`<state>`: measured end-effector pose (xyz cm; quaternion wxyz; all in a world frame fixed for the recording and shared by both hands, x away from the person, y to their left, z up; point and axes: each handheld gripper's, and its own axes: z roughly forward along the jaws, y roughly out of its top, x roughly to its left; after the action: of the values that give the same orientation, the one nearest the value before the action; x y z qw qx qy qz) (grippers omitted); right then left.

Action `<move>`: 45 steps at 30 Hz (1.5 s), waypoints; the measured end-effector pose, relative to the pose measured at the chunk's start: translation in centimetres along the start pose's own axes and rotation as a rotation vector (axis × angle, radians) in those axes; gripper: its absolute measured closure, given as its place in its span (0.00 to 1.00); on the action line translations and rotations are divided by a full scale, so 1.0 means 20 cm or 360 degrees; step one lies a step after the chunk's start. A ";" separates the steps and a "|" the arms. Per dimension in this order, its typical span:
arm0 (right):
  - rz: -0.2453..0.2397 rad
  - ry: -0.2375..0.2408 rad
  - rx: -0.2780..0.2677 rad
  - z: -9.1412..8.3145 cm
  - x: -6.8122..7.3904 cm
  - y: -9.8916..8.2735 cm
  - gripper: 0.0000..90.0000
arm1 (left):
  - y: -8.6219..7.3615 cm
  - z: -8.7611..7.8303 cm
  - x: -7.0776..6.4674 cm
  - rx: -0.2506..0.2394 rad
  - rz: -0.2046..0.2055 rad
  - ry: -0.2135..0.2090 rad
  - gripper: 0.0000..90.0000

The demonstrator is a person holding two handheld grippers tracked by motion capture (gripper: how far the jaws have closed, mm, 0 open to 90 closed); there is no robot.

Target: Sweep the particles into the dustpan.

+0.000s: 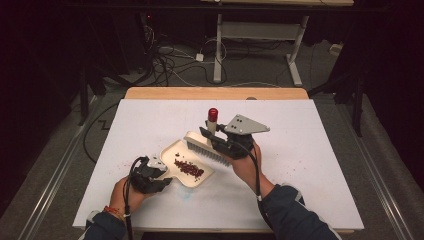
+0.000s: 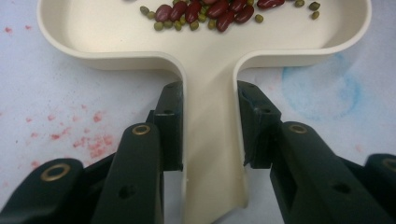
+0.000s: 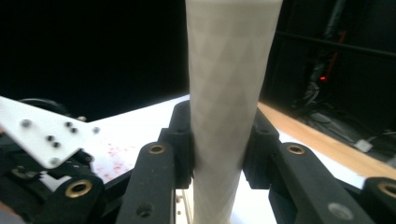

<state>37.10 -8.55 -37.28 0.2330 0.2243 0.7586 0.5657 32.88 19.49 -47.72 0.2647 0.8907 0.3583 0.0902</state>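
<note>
A cream dustpan (image 1: 176, 151) lies on the white table and holds a small heap of red and green beans (image 1: 189, 168). My left gripper (image 1: 165, 176) is shut on the pan's flat handle (image 2: 210, 140), one pad on each side, with the beans (image 2: 205, 10) just ahead. My right gripper (image 1: 209, 134) is shut on the cream handle (image 3: 224, 70) of a brush. The brush's grey bristles (image 1: 207, 152) hang over the pan's far right rim. A red-capped white stub (image 1: 213, 115) sticks up just behind the right gripper; I cannot tell whether it belongs to the brush.
The white tabletop (image 1: 310, 165) has faint red stains and a blue smudge (image 2: 322, 88) beside the pan. A wooden edge (image 1: 215, 93) runs along the far side. Beyond it the floor carries cables and a desk frame (image 1: 260, 35). The other gripper's grey plate (image 3: 42, 140) is low left in the right gripper view.
</note>
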 end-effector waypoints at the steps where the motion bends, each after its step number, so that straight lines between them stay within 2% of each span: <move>1: 0.0000 0.0000 0.0000 0.00 0.00 0.00 0.78 | 0.00 0.00 0.00 0.0005 -0.0001 -0.0004 0.70; 2: -0.0038 -0.0055 0.0009 -0.02 -0.03 0.00 0.78 | -0.01 -0.01 0.00 0.0009 0.0001 -0.0008 0.70; 3: -0.0038 -0.0055 0.0009 -0.02 -0.03 0.00 0.78 | -0.01 -0.01 0.00 0.0007 -0.0003 -0.0010 0.70; 10: -0.0047 -0.0219 0.0092 -0.04 -0.16 -0.05 0.78 | -0.04 -0.02 -0.02 0.0029 -0.0006 -0.0013 0.70; 12: -0.0017 -0.0229 0.0114 -0.04 -0.19 -0.08 0.78 | -0.05 -0.02 -0.03 0.0040 -0.0003 -0.0017 0.70; 17: -0.0009 -0.0242 0.0153 -0.04 -0.21 -0.12 0.78 | -0.07 -0.03 -0.03 0.0045 0.0005 -0.0025 0.70; 22: -0.0022 -0.0238 0.0176 -0.03 -0.19 -0.15 0.78 | -0.12 -0.06 -0.05 0.0052 0.0008 -0.0032 0.70; 26: -0.0021 -0.0213 0.0170 -0.02 -0.17 -0.16 0.78 | -0.16 -0.08 -0.06 0.0033 -0.0020 -0.0043 0.70; 34: -0.0038 -0.0168 0.0157 0.01 -0.08 -0.16 0.77 | -0.21 -0.11 -0.08 0.0033 -0.0032 -0.0049 0.70; 39: -0.0006 -0.0101 0.0128 0.04 -0.03 -0.15 0.78 | -0.21 -0.10 -0.08 0.0033 -0.0033 -0.0038 0.70; 45: -0.0007 -0.0060 0.0081 0.10 0.07 -0.13 0.78 | -0.20 -0.09 -0.09 0.0018 -0.0036 -0.0031 0.70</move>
<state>36.99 -6.78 -40.56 0.2426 0.2391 0.7688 0.5413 28.63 21.44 -48.26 0.2640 0.8890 0.3662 0.0765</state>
